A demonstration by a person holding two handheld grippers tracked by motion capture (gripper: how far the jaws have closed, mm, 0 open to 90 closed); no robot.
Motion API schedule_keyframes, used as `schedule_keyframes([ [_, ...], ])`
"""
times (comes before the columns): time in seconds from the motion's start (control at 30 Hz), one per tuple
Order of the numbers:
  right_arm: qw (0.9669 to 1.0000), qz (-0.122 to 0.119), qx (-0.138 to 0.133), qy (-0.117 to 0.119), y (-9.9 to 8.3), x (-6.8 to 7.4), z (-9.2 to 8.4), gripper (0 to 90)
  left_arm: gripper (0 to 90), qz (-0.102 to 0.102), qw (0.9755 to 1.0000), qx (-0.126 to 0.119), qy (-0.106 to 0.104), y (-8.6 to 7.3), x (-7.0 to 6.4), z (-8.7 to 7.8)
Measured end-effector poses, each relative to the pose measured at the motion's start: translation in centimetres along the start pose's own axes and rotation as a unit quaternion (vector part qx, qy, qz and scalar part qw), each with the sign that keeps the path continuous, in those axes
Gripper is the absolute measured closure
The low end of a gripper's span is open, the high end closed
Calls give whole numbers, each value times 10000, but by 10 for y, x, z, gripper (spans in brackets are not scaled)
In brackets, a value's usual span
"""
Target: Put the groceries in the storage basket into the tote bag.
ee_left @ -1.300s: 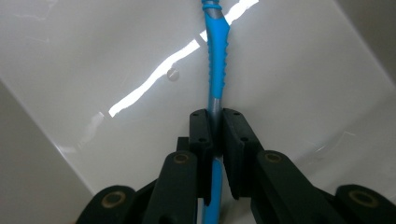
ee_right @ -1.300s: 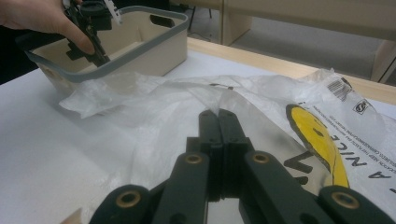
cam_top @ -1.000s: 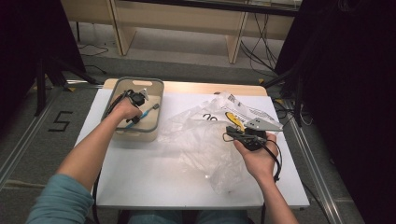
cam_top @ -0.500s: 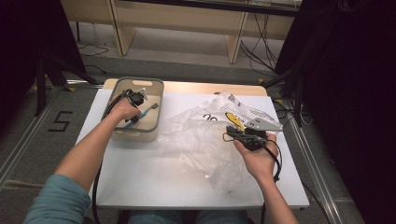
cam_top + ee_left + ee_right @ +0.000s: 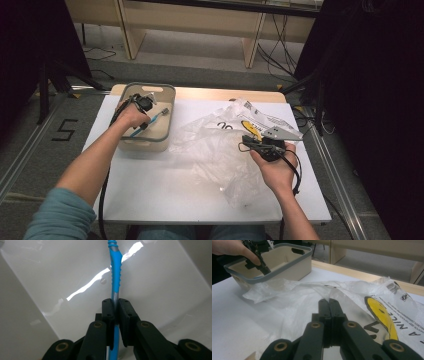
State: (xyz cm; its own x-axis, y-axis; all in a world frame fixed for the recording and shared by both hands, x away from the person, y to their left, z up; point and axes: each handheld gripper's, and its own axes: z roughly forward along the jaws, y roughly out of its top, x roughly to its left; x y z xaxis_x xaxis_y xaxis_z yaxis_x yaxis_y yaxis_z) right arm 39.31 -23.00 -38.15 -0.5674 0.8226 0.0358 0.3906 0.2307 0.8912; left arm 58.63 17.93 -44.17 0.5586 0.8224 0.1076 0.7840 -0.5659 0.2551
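A blue and grey toothbrush hangs inside the beige bin, and my left gripper is shut on its handle. In the high view that left gripper reaches down into the bin at the table's far left, with the toothbrush slanting across the bin's floor. A clear plastic bag with a yellow smiley print lies crumpled across the middle of the table. My right gripper is shut at the bag's right side, where a fold of the bag runs into its tips.
The white table has bare surface in front of the bin and bag. In the right gripper view, the bin and the left hand stand beyond the bag. A wooden shelf unit and cables lie behind the table.
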Motion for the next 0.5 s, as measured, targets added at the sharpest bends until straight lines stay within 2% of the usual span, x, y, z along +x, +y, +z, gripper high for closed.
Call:
schedule_keyframes([
  [0.5,10000,22,-17,-11,0,1,-1,900,831,-90,9992,-366,88,-3,2,-15],
])
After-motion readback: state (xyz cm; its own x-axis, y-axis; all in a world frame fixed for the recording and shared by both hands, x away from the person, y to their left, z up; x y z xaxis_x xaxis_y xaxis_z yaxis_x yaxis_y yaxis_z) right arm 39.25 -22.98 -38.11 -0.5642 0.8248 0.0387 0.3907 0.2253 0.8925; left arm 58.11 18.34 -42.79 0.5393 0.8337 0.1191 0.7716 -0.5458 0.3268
